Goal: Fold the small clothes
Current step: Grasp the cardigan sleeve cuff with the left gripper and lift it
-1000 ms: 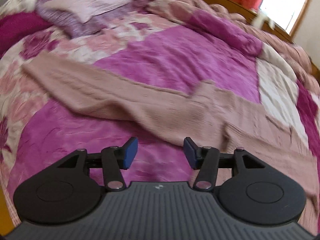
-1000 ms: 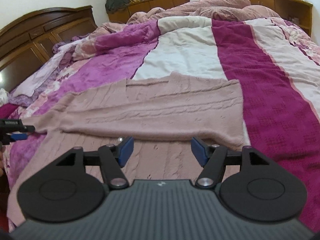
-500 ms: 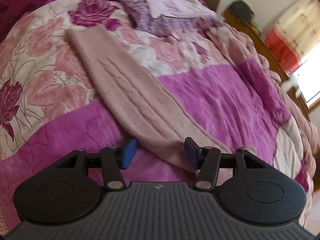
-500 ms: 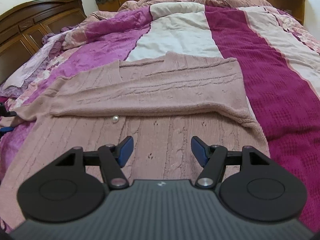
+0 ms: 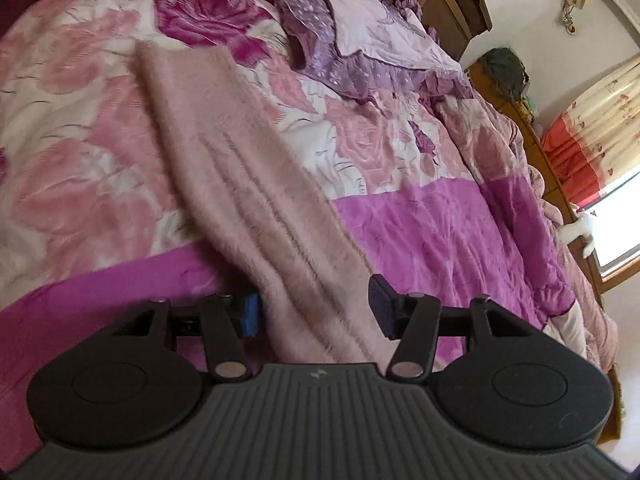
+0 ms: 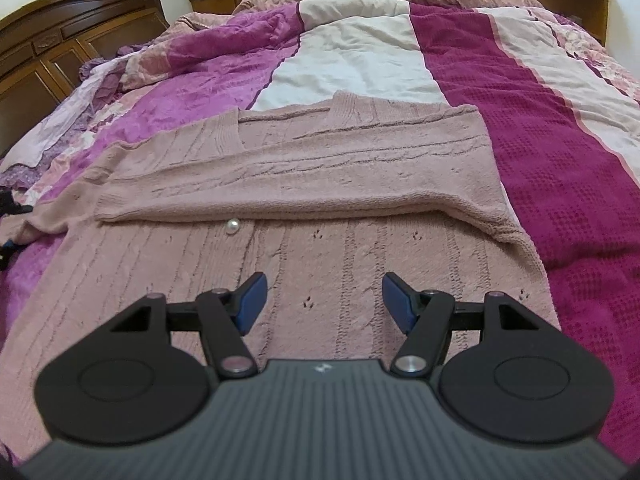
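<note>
Left gripper (image 5: pixel 314 306) is held w/ jaws spread wide, nothing clamped; the long sleeve (image 5: pixel 248 200) of a dusty-pink cable-knit cardigan (image 6: pixel 320 208) is seen running between the blue pads (image 5: pixel 250 315), from near centre out to far left across the floral quilt (image 5: pixel 80 152). Whether the pads are touching the knit can't be told. Right gripper (image 6: pixel 323 300) is likewise released, jaws apart, poised over the cardigan's body near its hem. The cardigan is spread flat on the bed, w/ the other sleeve (image 6: pixel 280 176) folded across the chest, left to right. A pearl button (image 6: pixel 233 226) is visible just below that folded sleeve's edge. A magenta waffle blanket (image 6: pixel 560 152) is lying at the right, a lilac pillow (image 5: pixel 360 36) at far centre in the left view, w/ a dark wood headboard (image 6: pixel 60 40) at far left in the right view.
</note>
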Motion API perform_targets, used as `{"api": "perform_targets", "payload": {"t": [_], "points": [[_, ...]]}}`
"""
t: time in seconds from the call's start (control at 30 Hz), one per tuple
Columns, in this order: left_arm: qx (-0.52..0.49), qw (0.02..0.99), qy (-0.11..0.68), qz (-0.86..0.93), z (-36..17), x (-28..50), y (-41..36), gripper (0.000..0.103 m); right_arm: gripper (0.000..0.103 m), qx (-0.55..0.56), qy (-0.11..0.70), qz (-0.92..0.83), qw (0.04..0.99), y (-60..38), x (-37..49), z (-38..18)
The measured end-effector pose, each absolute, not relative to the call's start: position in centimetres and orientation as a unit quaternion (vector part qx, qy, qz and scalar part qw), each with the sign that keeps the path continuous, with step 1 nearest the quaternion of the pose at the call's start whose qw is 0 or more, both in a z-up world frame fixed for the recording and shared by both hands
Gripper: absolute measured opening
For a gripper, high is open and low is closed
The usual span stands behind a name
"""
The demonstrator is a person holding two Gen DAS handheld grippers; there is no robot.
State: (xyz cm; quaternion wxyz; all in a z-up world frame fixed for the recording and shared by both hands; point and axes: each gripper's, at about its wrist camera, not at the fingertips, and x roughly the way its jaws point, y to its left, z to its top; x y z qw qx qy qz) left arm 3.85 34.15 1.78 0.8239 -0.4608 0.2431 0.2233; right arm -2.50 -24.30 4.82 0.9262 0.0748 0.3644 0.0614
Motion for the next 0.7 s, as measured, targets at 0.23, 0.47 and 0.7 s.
{"api": "perform_targets", "payload": {"t": [0.23,0.47,0.7], "points": [[-0.433,0.855,0.215,0.188,3.2,4.9,34.4,0.014,0.066,0.075,0.368,0.057,0.925,-24.3,-2.5,4.6],[-0.354,0.888,0.151,0.252,7.6,2.5,33.0,0.013,0.066,0.077,0.363,0.058,0.927,-24.3,-2.5,4.8],[-0.289,0.923,0.139,0.212,11.2,2.2,29.0,0.013,0.066,0.084,0.361,0.061,0.927,-24.3,-2.8,4.8]]}}
